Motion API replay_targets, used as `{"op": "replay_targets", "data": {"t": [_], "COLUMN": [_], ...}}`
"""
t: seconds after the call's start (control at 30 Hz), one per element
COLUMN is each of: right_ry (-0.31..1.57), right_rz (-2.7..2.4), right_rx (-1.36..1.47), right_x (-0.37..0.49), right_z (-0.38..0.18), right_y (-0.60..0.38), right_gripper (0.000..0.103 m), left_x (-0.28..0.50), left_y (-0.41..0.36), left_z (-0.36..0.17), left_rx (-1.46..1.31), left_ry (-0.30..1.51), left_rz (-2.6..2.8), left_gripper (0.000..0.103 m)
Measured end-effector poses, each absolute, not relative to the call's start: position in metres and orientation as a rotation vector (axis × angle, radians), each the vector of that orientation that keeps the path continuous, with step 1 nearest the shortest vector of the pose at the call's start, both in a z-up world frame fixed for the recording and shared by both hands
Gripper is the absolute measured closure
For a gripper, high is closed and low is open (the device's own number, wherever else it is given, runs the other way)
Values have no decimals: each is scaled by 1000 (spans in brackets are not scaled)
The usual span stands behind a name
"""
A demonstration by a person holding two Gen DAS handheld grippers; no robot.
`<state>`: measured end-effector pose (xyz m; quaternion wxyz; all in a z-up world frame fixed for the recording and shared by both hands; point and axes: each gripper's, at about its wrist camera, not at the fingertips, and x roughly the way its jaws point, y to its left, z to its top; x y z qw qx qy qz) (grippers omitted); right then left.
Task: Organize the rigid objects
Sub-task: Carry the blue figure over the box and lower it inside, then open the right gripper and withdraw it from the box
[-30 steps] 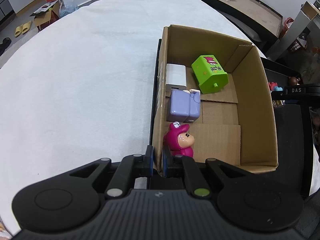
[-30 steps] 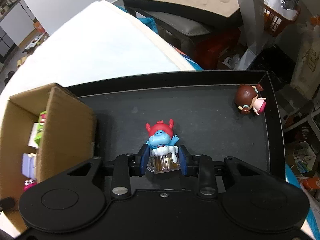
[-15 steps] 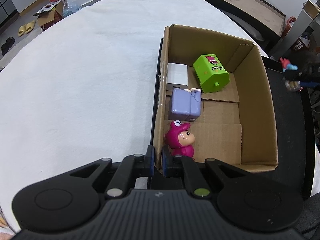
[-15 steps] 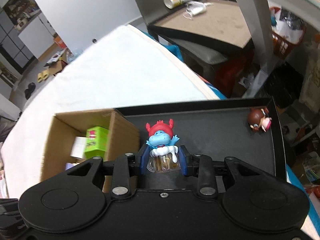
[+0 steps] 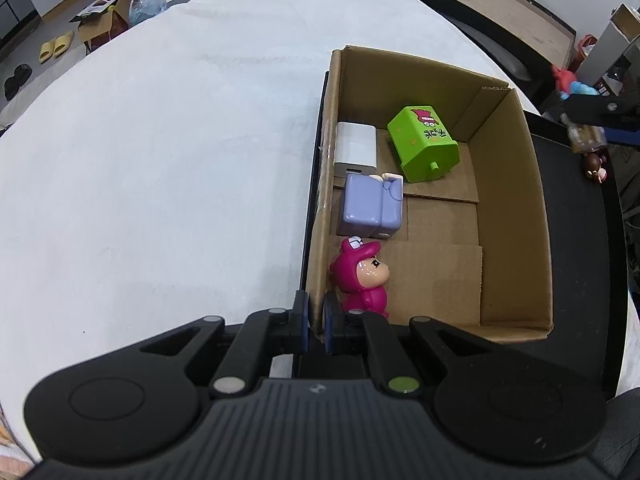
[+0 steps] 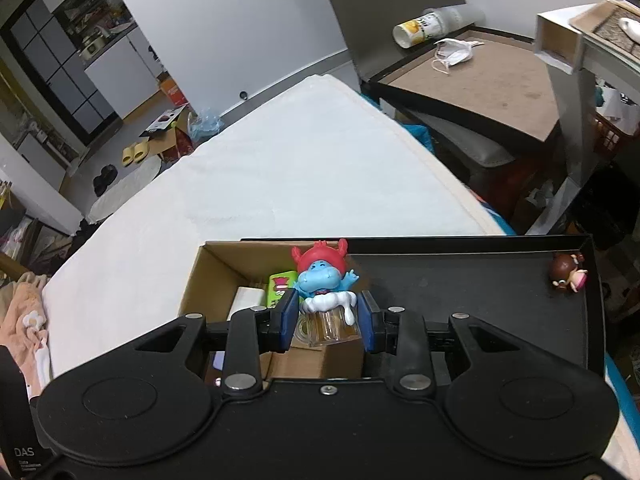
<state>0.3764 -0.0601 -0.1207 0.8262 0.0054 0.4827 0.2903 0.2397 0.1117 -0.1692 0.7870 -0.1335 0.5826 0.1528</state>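
The main risk is the hippo [image 6: 320, 280] slipping: the right hand-held gripper [image 6: 326, 324] pinches only the clear mug base under the figure, so the heavier top stands free above the pads and could tip or twist out if the grip shifts on that smooth plastic. A second risk is the carry clipping the box [image 5: 516, 216] wall; in the right wrist view the toy hangs right over the box's near corner, and a low pass could catch the cardboard rim and knock the toy loose or shove the box. A careless drop could also land it on the green block [image 5: 422, 144], the white cube [image 5: 356, 144], the purple toy [image 5: 372, 208] or the pink figure [image 5: 362, 280], which sit along the box's left wall, leaving its right half free.

The left hand-held gripper [image 5: 316, 320] points steeply down and is clamped shut on the box's left wall near its front corner, one pad outside and one inside, steadying it. The right one is tilted downward less steeply, raised above the black tray [image 6: 460, 292] to the right of the box, its jaws partly closed on the mug. A brown-haired doll [image 6: 568, 274] lies in the tray's far corner, well apart from the box.
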Motion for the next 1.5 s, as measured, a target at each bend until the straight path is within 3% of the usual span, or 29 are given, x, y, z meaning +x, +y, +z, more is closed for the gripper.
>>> {"op": "replay_targets", "data": {"t": [0.87,1.5], "right_ry": [1056,1021], "right_rz": [552,524], "right_rx": [-64,-1], "right_x": [380,359], "right_z": [-151,-144], "right_y": [-9,-86], "right_gripper": [70,67], "left_x": [235,240], "left_y": [110,110], "left_z": [-162,-162], "left_rx": [-274,-262], "left_ry": [1224,1251], "left_rz": [313,318], "left_gripper": [96,96]}}
